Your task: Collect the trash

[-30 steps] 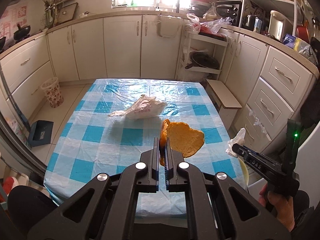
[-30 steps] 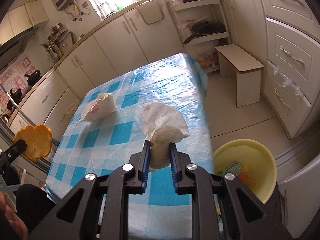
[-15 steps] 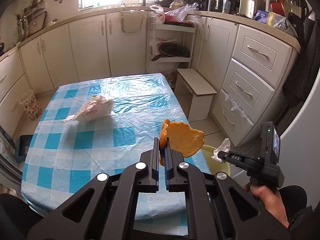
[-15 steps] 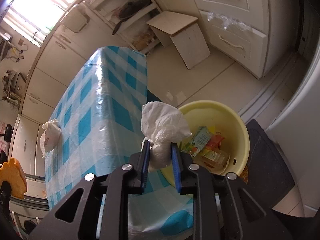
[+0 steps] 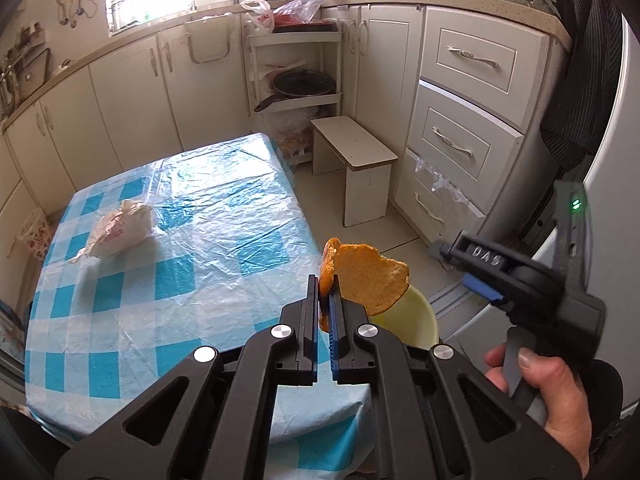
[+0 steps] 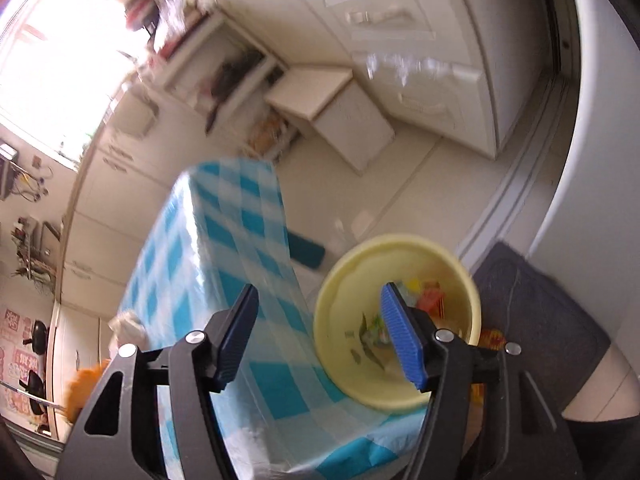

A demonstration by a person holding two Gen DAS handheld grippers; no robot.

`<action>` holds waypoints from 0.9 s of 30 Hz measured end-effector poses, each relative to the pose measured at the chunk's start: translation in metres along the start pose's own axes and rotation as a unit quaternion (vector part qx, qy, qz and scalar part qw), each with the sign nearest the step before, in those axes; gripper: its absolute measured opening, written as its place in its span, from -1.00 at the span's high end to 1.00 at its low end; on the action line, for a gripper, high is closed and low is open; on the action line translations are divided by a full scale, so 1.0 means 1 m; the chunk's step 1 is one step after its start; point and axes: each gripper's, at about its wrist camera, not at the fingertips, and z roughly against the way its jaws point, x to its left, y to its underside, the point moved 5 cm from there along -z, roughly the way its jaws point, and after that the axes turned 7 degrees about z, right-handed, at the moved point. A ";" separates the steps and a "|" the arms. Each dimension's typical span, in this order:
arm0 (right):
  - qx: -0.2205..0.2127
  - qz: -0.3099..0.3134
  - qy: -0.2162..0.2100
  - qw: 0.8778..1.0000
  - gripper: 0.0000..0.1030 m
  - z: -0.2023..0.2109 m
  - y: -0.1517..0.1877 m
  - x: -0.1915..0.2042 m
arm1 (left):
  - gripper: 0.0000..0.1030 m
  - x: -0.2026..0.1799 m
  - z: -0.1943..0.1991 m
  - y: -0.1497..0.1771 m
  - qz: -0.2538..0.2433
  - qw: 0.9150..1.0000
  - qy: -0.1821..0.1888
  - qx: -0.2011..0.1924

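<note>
1. One crumpled white bag [image 5: 120,228] is left on the checked surface [image 5: 208,248], at the left of the frame.
2. Centre frame, the left tool [image 5: 324,300] stays clenched on an orange peel [image 5: 366,278], above the yellow bin [image 5: 416,320].
3. At right, the right tool [image 6: 320,332] is now spread and bare; its white wad has gone, presumably dropped into the bin, so the peel goes next.

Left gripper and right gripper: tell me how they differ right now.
The left gripper is shut on the orange peel; the right gripper is open with nothing between its fingers. The left gripper hangs over the edge of the checked tablecloth, the right gripper by the yellow bin, which holds colourful wrappers. Both are black two-finger tools with blue ribbed pads.
</note>
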 end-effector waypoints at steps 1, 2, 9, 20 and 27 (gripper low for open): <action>-0.020 0.005 -0.001 1.000 -0.27 0.009 -0.005 0.002 | 0.92 -0.005 -0.006 0.001 -0.004 1.000 0.001 0.004; -0.035 0.010 -0.001 0.999 -0.28 0.015 -0.009 0.004 | 0.92 -0.010 -0.012 0.001 -0.006 1.000 0.003 0.009; -0.098 0.023 -0.002 0.995 -0.30 0.039 -0.029 0.009 | 0.91 -0.050 -0.069 0.009 -0.022 0.997 0.033 0.067; -0.108 0.000 -0.013 0.994 -0.34 0.038 -0.040 0.008 | 0.16 -0.053 -0.101 -0.004 0.007 0.992 0.076 0.097; -0.089 0.035 -0.029 0.995 -0.36 0.028 -0.032 0.034 | 0.10 0.011 -0.062 -0.035 0.041 0.996 0.053 0.061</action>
